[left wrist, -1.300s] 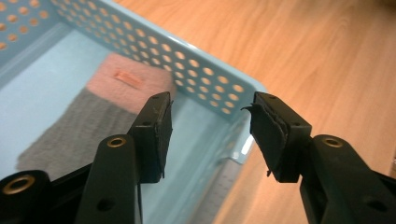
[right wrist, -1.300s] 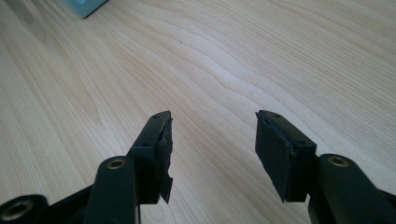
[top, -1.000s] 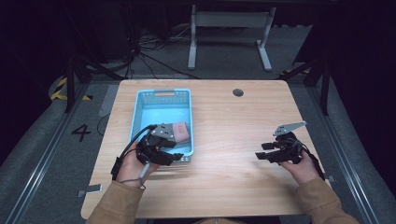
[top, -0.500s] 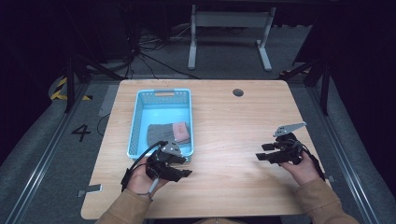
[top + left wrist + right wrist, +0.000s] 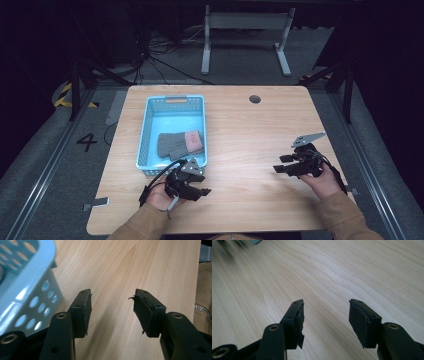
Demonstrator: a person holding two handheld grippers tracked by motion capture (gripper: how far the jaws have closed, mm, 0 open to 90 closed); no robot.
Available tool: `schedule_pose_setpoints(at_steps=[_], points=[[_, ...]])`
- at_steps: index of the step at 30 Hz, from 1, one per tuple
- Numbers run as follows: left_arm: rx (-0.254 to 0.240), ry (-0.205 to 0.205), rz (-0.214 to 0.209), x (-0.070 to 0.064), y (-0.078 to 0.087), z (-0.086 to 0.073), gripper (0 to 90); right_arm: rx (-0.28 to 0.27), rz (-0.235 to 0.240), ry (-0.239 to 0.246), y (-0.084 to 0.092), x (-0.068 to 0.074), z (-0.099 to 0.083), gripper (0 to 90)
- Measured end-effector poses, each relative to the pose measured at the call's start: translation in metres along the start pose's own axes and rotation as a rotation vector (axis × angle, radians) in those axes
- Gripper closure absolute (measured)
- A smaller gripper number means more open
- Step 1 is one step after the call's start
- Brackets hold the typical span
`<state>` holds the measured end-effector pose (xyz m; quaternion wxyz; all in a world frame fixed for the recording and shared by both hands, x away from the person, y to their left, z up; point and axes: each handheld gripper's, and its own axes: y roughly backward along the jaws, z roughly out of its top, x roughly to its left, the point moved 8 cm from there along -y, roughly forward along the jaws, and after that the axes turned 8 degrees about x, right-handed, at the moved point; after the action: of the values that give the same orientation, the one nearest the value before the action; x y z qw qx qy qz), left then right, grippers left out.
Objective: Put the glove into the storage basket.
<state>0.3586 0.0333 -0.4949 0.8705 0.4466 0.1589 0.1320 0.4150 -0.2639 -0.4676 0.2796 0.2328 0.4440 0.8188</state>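
left gripper (image 5: 200,187) jaws spread, empty, over bare table (image 5: 250,145); blue basket (image 5: 145,145) just beyond it, gloves (image 5: 180,144) inside. right gripper (image 5: 281,164) spread, empty, well apart.

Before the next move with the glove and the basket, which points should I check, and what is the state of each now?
1. Glove lies inside the blue basket: ok.
2. Left claw is open with nothing between its jaws: ok.
3. Right claw is open with nothing between its jaws: ok.
4. Left claw is off the basket, over the table at the basket's near right corner: ok.
5. Glove folded flat or bunched: cannot tell.
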Motion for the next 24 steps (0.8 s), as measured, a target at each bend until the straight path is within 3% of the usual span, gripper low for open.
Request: schedule_pose_setpoints(at_steps=[4,9,17,24], points=[[0.033,0.002,0.035,0.001,-0.008,-0.003,48.0,0.005,0.002,0.000,-0.002,0.000,-0.001,46.2],[0.061,0.017,0.029,0.002,-0.017,-0.007,46.9,0.025,-0.001,0.001,-0.008,0.000,-0.003,46.2],[0.052,0.025,0.018,0.003,-0.015,-0.008,45.9,0.057,-0.001,-0.003,-0.014,0.000,-0.006,46.1],[0.054,0.036,0.022,0.004,-0.014,-0.008,44.1,0.053,-0.003,0.001,-0.014,0.000,-0.005,46.2]])
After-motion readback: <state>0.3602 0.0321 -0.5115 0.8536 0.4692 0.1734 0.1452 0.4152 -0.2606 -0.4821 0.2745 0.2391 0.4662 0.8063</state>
